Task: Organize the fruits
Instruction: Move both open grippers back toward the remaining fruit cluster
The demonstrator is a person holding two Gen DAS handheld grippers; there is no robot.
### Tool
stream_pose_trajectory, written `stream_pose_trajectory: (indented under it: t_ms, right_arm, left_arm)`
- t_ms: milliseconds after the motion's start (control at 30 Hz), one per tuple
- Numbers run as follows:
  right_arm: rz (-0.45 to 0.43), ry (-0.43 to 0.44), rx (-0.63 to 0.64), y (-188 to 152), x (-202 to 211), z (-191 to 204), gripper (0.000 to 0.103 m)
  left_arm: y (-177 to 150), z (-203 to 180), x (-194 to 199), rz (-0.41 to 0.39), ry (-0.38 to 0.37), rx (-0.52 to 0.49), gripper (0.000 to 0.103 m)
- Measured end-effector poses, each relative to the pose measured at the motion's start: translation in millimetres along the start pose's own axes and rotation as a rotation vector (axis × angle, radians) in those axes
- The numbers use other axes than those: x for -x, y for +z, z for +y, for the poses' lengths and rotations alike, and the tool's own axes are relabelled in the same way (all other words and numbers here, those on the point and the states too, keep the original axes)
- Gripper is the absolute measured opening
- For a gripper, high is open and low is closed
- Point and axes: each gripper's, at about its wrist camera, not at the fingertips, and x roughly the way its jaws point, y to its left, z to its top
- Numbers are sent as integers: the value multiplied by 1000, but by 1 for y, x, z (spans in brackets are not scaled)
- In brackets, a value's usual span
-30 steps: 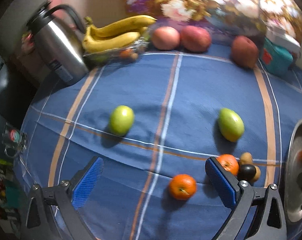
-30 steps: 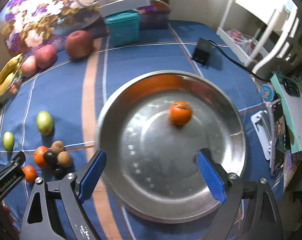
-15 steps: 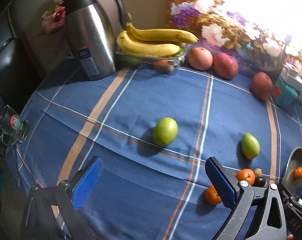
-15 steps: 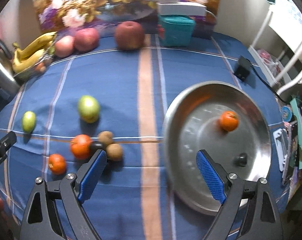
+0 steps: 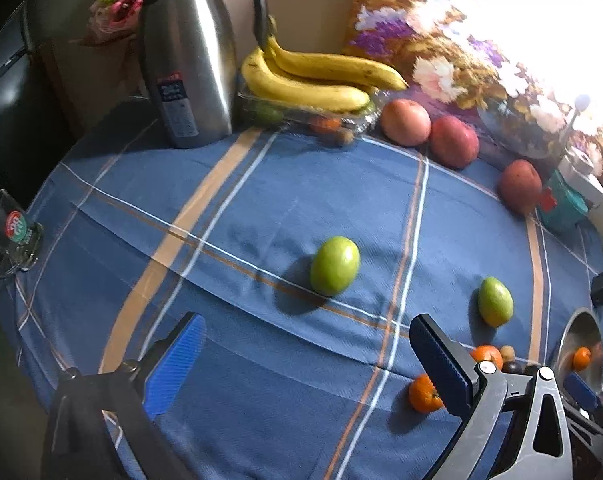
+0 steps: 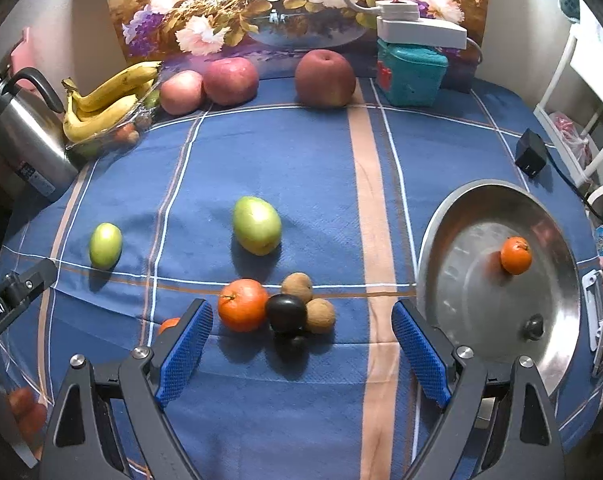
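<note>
- Nearest, the right gripper (image 6: 301, 354) hangs over the blue striped cloth (image 6: 301, 160) with its jaws spread wide and nothing between them; the left gripper (image 5: 305, 364) is likewise released and empty.
- Just beyond the right gripper's blue pads lies a tight cluster: a mandarin (image 6: 242, 304), a dark plum (image 6: 286, 312) and two brown kiwis (image 6: 319, 315) touching one another. A second mandarin (image 5: 423, 394) sits apart, partly hidden behind a left gripper finger.
- To the right stands the steel bowl (image 6: 481, 320), with one mandarin in the bowl (image 6: 515, 255).
- Farther on, a large green mango (image 6: 256, 225) and a smaller green mango (image 6: 105, 245) lie well apart.
- At the far edge are three red apples (image 6: 325, 78), a banana bunch (image 6: 105, 100) on a clear tray, a steel kettle (image 5: 185, 60) and a teal box (image 6: 411, 74).
</note>
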Motion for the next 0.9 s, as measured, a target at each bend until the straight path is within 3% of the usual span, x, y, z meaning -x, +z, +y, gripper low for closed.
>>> stream_pose_trajectory:
  t_ms: [333, 600, 767, 900]
  right_arm:
    - [20, 35, 1, -1, -12, -5, 91]
    - [52, 19, 5, -3, -25, -7, 91]
    - [71, 36, -17, -4, -32, -10, 69]
    - [76, 50, -7, -4, -35, -8, 61]
  left_arm:
    - [-7, -28, -12, 50, -62, -65, 103]
    - [-13, -28, -31, 154, -145, 19, 101]
    - [-20, -36, -39, 201, -181, 12, 90]
    - [-24, -44, -47, 240, -217, 10, 87]
